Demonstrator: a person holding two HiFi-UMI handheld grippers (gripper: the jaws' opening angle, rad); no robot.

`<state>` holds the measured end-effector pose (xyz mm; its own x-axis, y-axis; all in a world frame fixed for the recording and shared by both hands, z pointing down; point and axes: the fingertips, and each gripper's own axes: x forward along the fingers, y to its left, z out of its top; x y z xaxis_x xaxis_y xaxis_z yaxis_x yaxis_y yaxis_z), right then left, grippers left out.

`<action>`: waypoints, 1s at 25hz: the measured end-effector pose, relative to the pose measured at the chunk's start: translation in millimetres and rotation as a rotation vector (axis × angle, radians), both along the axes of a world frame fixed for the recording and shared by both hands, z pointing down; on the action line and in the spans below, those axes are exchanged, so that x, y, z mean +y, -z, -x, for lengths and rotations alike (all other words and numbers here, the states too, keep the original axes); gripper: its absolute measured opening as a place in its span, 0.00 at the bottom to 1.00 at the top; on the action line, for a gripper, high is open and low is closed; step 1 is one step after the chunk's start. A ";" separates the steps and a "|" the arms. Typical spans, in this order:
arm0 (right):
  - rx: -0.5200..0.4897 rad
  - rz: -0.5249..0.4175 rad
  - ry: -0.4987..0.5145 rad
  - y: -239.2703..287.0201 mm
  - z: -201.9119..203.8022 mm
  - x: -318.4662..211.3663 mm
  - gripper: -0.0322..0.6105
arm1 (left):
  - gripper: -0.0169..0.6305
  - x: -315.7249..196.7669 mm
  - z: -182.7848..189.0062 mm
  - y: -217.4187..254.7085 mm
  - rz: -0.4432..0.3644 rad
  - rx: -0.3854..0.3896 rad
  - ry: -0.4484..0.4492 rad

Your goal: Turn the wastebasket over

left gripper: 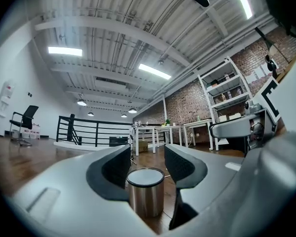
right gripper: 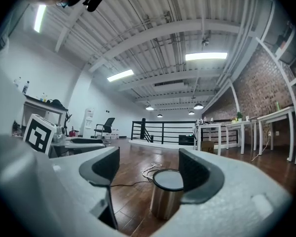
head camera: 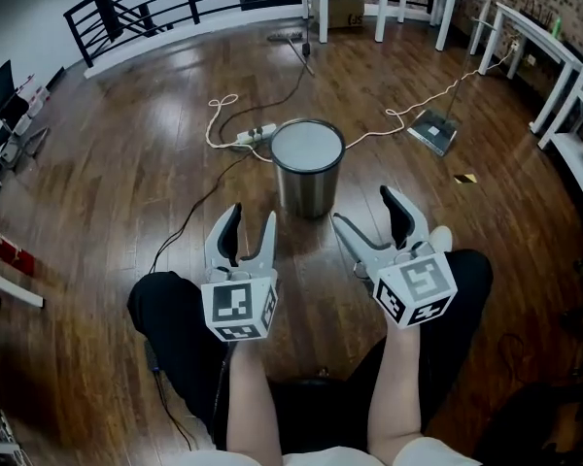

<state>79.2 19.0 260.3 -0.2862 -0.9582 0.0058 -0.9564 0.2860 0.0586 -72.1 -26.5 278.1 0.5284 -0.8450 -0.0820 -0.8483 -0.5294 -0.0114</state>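
Note:
A cylindrical steel wastebasket [head camera: 306, 168] stands upright on the wooden floor, with a flat grey face ringed in black on top. Both grippers hang level just short of it and touch nothing. My left gripper [head camera: 253, 216] is near its left side, jaws partly apart and empty. My right gripper [head camera: 363, 208] is near its right side, jaws wider and empty. In the left gripper view the wastebasket [left gripper: 145, 191] sits beyond the gap of the left gripper [left gripper: 147, 164]. In the right gripper view the wastebasket [right gripper: 167, 194] lies ahead of the right gripper [right gripper: 150, 169], towards the right jaw.
A power strip with a white cable [head camera: 253, 136] lies behind the basket, and a black cable [head camera: 189, 216] runs to its left. A flat grey device [head camera: 433, 130] lies at the right. White tables [head camera: 525, 37] line the back right, a black railing [head camera: 165, 3] the back left.

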 end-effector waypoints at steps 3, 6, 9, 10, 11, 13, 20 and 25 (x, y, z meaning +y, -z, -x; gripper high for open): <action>0.004 -0.007 0.006 2.1 -9.5 -34.4 0.62 | 0.40 -31.1 -5.4 0.8 -0.007 0.001 0.009; 0.013 0.011 0.013 -5.0 -19.3 -73.5 0.61 | 0.40 -70.1 -13.2 -2.9 -0.003 0.010 0.017; 0.035 0.030 0.036 -11.0 -27.2 -119.0 0.62 | 0.40 -114.5 -26.1 -10.8 0.011 0.004 0.030; 0.042 0.030 0.047 -9.8 -29.8 -133.5 0.62 | 0.40 -128.6 -30.6 -11.7 0.014 0.000 0.035; 0.047 0.028 0.059 -7.6 -32.6 -147.3 0.61 | 0.40 -142.2 -34.8 -11.0 0.014 -0.001 0.039; 0.058 0.025 0.075 -3.0 -40.6 -174.3 0.62 | 0.40 -168.7 -42.8 -6.5 0.007 0.003 0.042; 0.085 0.025 0.120 -1.1 -66.1 -268.4 0.61 | 0.39 -250.9 -62.2 1.5 -0.029 0.009 0.066; 0.149 0.136 0.240 -42.5 -45.7 -323.2 0.61 | 0.38 -302.4 -53.1 -24.0 0.024 0.013 0.137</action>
